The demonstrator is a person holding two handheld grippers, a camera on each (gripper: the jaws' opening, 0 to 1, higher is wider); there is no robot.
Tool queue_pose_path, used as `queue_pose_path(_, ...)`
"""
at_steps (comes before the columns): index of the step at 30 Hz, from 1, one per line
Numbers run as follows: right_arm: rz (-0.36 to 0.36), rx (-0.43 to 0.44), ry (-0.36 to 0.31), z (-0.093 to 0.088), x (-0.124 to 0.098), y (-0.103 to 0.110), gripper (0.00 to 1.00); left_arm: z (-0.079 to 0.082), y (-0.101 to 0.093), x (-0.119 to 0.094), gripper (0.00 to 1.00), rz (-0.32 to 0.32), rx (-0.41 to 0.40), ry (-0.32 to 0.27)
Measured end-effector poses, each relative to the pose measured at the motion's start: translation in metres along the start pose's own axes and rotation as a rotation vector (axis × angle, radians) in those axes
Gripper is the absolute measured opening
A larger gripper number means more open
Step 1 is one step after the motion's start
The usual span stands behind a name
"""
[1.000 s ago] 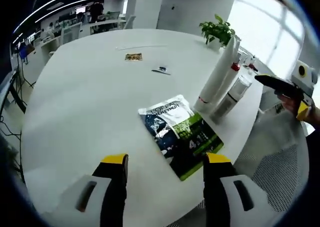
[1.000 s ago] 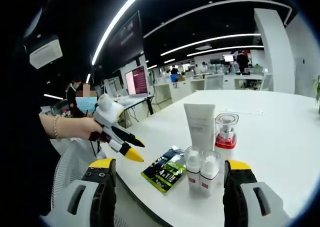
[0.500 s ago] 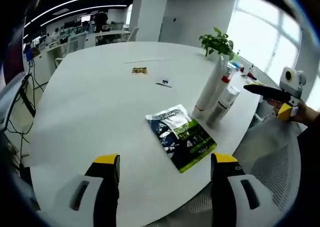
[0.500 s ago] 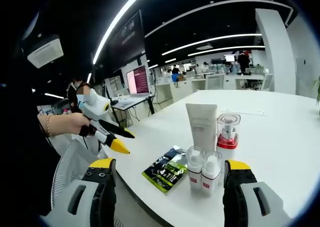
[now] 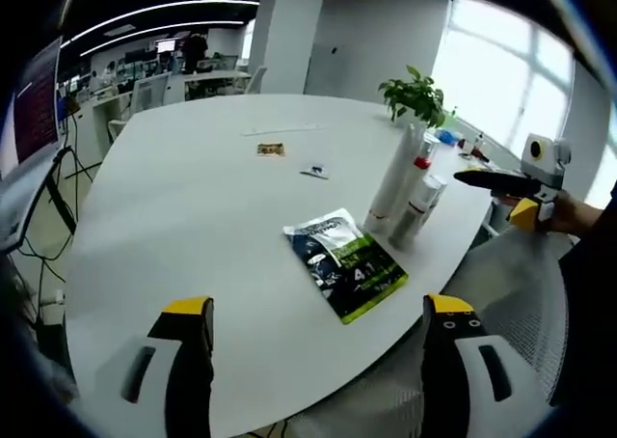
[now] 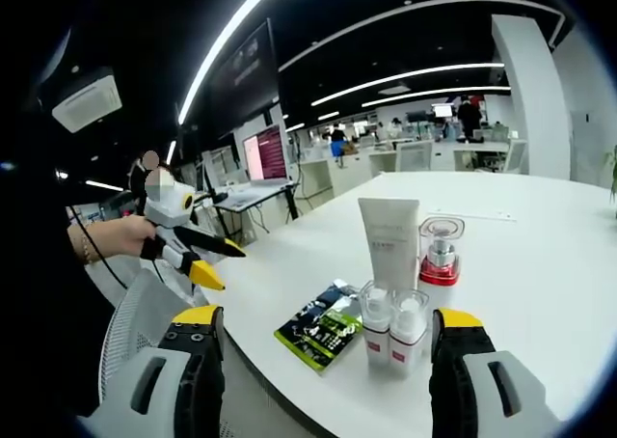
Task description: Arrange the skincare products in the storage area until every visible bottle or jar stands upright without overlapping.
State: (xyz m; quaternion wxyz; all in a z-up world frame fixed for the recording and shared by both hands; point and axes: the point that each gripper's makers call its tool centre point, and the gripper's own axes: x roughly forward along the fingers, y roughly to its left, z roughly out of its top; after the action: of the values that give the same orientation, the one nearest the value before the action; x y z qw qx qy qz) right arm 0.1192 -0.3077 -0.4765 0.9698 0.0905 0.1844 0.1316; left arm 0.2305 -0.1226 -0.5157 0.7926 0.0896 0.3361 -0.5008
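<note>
1. While both my tongs hang off the near edge of the white table, the one thing lying flat is the green-and-white sachet, which sits near that edge just left of the standing products
2. My left gripper has its jaws spread wide with nothing between them; the sachet lies ahead of it and slightly right, its long axis running diagonally from far-left to near-right
3. My right gripper is likewise wide open and empty; in its view the sachet lies to the near left of the two small red-banded bottles
4. Behind those bottles stand the white tube and the red-based pump jar, all upright and close together, seemingly just apart
5. I judge the sachet is the item left to deal with, and the left gripper looks squarely onto it, so it seems better placed to reach forward and take it across its short side
</note>
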Motion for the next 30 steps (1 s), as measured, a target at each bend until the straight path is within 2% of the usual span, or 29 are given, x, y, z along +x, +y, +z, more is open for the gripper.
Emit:
queue_pose_path(10, 0.005, 0.004, 0.004, -0.001, 0.0, 0.0, 0.94, -0.007, -0.002, -0.003, 0.99, 0.004, -0.01, 0.003)
queue_pose_path(30, -0.006, 0.024, -0.009, 0.001, -0.001, -0.004, 0.93, 0.009, -0.006, 0.015, 0.99, -0.032, 0.02, 0.026)
